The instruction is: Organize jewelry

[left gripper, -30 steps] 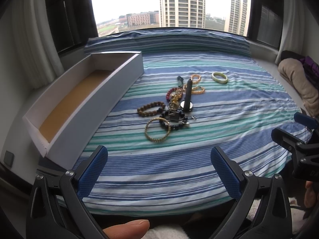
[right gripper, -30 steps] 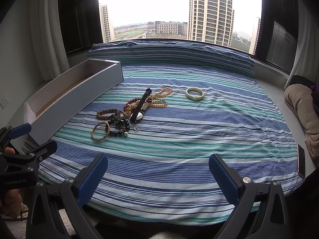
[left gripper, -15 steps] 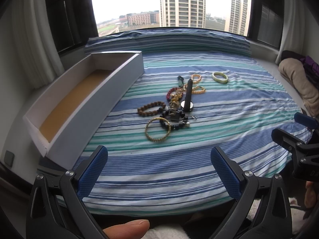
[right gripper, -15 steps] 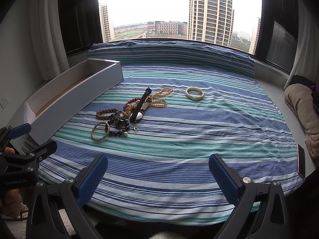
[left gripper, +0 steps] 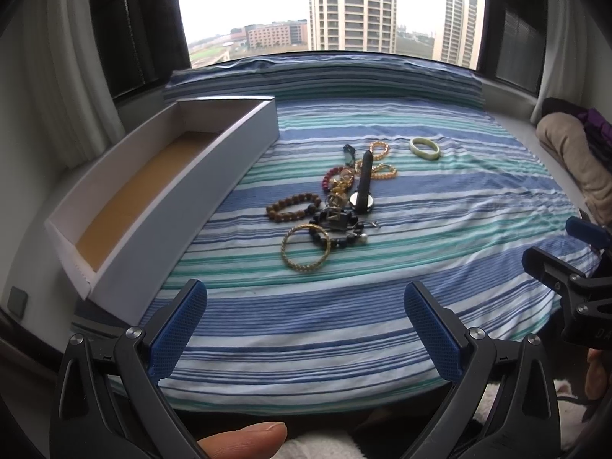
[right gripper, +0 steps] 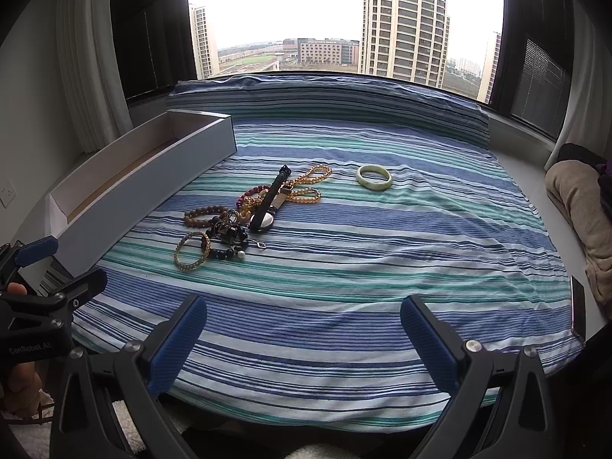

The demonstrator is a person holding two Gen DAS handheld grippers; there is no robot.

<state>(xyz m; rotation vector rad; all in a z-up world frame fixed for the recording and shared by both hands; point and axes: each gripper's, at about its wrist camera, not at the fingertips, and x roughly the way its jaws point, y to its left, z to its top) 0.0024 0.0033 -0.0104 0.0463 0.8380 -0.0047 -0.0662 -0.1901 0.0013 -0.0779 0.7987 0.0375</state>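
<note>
A pile of jewelry lies mid-bed on the striped sheet: a gold chain bangle, a brown bead bracelet, a black bead bracelet, a black-strapped watch and amber beads. A pale green bangle lies apart to the right. An empty long white box stands at the left. My left gripper and right gripper are both open and empty, held at the near edge of the bed, well short of the jewelry.
The striped sheet covers a bed by a big window. A beige cushion lies at the right edge. A phone rests at the bed's right corner. Each gripper shows in the other's view, the right one and the left one.
</note>
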